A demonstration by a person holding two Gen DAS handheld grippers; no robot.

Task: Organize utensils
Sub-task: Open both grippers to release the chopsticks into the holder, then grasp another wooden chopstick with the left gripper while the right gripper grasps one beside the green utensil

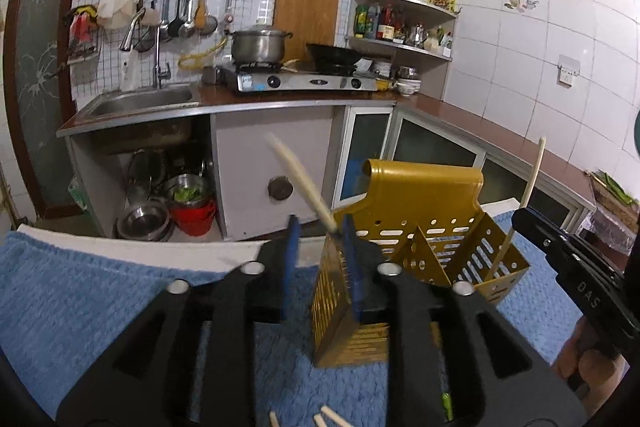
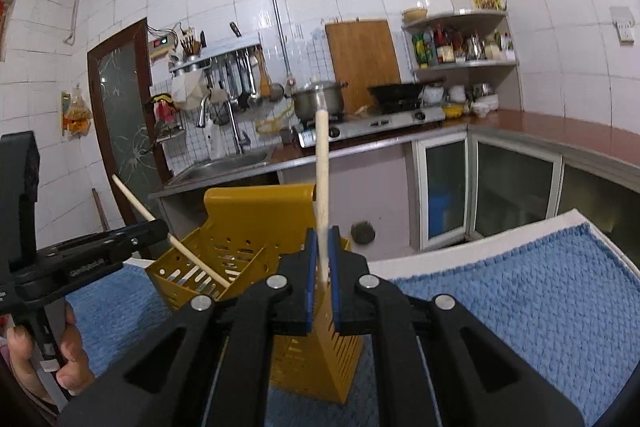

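A yellow perforated utensil holder [image 1: 436,239] with compartments stands on a blue towel [image 1: 100,287]; it also shows in the right wrist view [image 2: 256,227]. My left gripper [image 1: 320,259] is open over the holder's left compartment, and a blurred chopstick [image 1: 304,183] leans there, free of the pads. My right gripper [image 2: 323,259] is shut on a chopstick [image 2: 322,179] and holds it upright above the holder. This chopstick [image 1: 528,195] reaches into the right compartment in the left view. Loose chopstick ends [image 1: 332,415] lie on the towel below.
The towel [image 2: 520,299] covers a white table. Behind stand a kitchen counter [image 1: 280,99] with sink [image 1: 144,101], stove, pot [image 1: 260,43] and wok, plus open cabinets with bowls. A wall rack holds hanging utensils.
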